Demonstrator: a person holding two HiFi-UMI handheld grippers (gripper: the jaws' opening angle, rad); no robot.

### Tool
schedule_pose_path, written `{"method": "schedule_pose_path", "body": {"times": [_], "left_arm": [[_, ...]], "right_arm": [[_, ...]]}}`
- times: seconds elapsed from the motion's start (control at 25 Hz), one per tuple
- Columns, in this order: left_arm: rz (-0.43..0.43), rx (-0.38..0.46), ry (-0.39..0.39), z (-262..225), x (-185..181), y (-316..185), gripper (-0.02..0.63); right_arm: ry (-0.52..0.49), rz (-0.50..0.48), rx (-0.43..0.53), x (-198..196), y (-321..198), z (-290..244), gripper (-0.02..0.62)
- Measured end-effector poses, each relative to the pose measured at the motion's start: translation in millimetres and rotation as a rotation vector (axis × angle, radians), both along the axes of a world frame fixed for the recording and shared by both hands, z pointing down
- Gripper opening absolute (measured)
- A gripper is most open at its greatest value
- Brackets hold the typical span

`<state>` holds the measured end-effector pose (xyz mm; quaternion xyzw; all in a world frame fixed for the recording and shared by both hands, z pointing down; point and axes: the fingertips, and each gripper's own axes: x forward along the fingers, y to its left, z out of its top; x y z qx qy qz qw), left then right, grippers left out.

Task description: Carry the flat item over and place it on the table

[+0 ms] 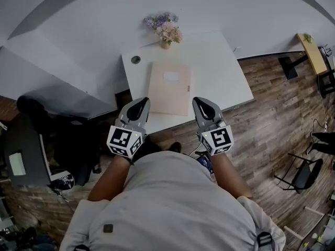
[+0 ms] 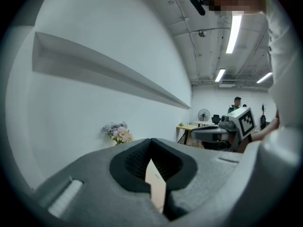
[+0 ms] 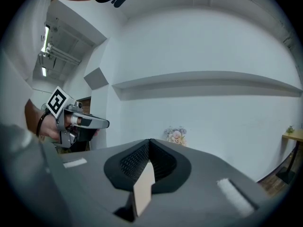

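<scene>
White table [image 1: 225, 72] w/ a tan flat item [image 1: 168, 90] over its middle, long side running from near edge toward far edge. Can't tell whether it touches the top. Left gripper [image 1: 139, 106] is clamped on the item's near-left corner and right gripper [image 1: 203, 106] on the near-right corner; in both gripper views the sheet edge sits pinched betw. the pads. Flower bunch [image 1: 165, 29] at the far edge, just beyond the item. Small round hole [image 1: 135, 59] near the far-left corner.
</scene>
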<state>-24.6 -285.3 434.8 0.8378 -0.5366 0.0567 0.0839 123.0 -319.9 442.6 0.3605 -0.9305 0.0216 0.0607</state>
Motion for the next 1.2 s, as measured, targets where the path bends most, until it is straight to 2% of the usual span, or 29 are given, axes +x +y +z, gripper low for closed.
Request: {"method": "schedule_pose_path", "body": {"times": [0.44, 0.84, 1.04, 1.2], "left_arm": [[0.048, 0.041, 0.022, -15.4, -67.0, 45.4, 0.002], [0.158, 0.069, 0.042, -29.0, -127.0, 132.5, 0.002], [0.199, 0.072, 0.073, -26.9, -149.3, 166.4, 0.002], [0.223, 0.083, 0.087, -32.8, -150.8, 183.6, 0.002]], "right_arm": [[-0.016, 0.073, 0.006, -52.3, 55.6, -15.3, 0.009], [-0.029, 0.163, 0.002, -109.5, 144.3, -22.1, 0.009], [-0.03, 0.217, -0.018, -122.8, 185.9, -16.0, 0.009], [-0.034, 0.243, -0.037, -121.5, 211.9, -15.2, 0.009]]}}
